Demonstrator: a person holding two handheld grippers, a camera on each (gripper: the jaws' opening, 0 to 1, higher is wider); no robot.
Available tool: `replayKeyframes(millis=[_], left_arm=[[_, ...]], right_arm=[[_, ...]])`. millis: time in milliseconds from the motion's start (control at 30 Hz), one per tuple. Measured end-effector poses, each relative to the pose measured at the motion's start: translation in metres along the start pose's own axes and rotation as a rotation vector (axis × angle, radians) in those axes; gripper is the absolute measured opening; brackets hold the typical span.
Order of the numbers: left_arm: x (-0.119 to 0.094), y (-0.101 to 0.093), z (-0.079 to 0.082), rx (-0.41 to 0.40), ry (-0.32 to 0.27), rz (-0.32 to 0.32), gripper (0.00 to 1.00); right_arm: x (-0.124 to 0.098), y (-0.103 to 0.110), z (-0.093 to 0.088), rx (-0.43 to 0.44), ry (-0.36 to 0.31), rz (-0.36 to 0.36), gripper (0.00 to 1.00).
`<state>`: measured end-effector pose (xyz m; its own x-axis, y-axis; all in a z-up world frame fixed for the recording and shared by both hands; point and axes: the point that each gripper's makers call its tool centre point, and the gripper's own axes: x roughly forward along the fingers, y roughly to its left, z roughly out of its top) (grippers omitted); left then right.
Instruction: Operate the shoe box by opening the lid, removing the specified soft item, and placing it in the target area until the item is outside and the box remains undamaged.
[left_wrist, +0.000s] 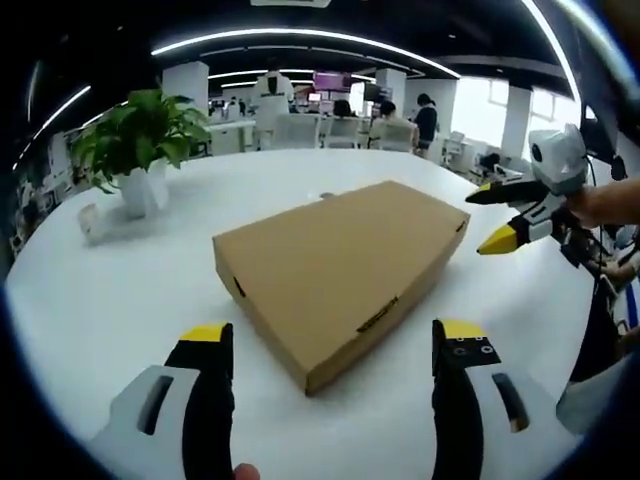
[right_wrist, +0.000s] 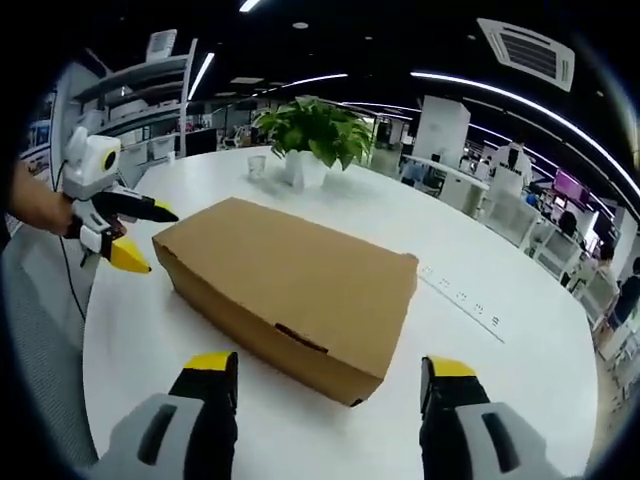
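Your flat brown cardboard shoe box (left_wrist: 340, 275) sits lid-shut on the round white bench (left_wrist: 110, 300), long axis slanting away from your left tool (left_wrist: 335, 350); right tool (right_wrist: 325, 385) faces its long latched side (nearer the seam), both tools open and empty

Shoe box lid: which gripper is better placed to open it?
Probably the left gripper. Its open fingers face the shoe box front edge, where the lid's tab slot shows, and the box is still shut. The right gripper, also open, faces a corner.
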<state>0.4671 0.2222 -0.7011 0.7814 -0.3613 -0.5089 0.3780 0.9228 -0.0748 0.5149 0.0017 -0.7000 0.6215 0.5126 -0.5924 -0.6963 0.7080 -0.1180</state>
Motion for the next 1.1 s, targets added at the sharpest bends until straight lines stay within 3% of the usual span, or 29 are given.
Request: replayKeyframes(millis=[633,733,833,1100], left_arm=[[0.017,0.003,-0.003,-0.032,0.017,0.0,0.74],[0.021,0.002,-0.003,-0.038,0.021,-0.003,0.74],[0.023,0.003,-0.003,-0.039,0.025,0.001,0.74],[0.025,0.005,-0.003,-0.04,0.027,0.003,0.71]], right_arm=[[0.023,-0.017,0.0,-0.023,0.053,0.012,0.66],[0.027,-0.015,-0.003,-0.025,0.071,0.047,0.67],[0.029,-0.006,-0.006,0.012,0.084,0.106,0.61],[0.034,-0.001,-0.009,0.017,0.091,0.108,0.61]])
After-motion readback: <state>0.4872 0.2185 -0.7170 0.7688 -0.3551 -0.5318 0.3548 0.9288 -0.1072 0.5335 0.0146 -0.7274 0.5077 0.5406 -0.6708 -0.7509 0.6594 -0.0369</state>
